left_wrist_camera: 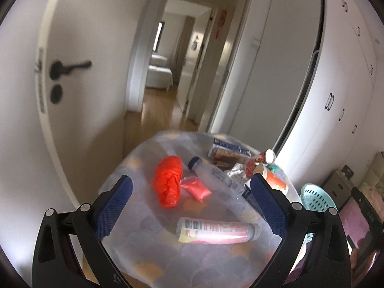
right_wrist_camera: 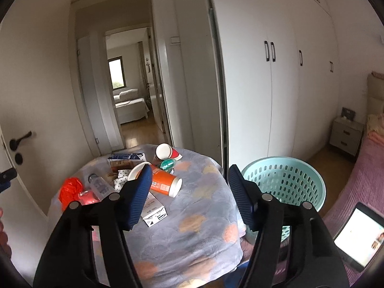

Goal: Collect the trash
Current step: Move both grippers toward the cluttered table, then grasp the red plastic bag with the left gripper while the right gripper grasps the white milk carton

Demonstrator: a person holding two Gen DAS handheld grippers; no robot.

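Two claws hang over the small round surface (right_wrist_camera: 192, 228) draped in a grey cloth with orange shell prints, and neither grips anything: the left claw (left_wrist_camera: 192, 206) is spread wide and empty, the right claw (right_wrist_camera: 189, 196) likewise open with nothing between its blue pads.

My reading is that collecting is at the approach stage, with every piece of trash on the cloth and the pale teal perforated plastic basket (right_wrist_camera: 288, 180) standing just beside the surface on the right. The likely next move is for the left claw to drop over the pink tube with a barcode label (left_wrist_camera: 216, 230), which lies almost between its fingers, and close across its width.

Counted on the cloth:
- one crumpled red plastic bag (left_wrist_camera: 168, 182)
- one small pink pouch (left_wrist_camera: 195, 188)
- one clear plastic bottle with a dark cap (left_wrist_camera: 213, 175)
- one orange paper cup lying on its side (right_wrist_camera: 160, 182)
- one red-and-white paper cup (right_wrist_camera: 166, 152)
- one blue-and-white carton (right_wrist_camera: 127, 158)
- one small white box (right_wrist_camera: 154, 212)
- one green crumpled wrapper (right_wrist_camera: 168, 164)
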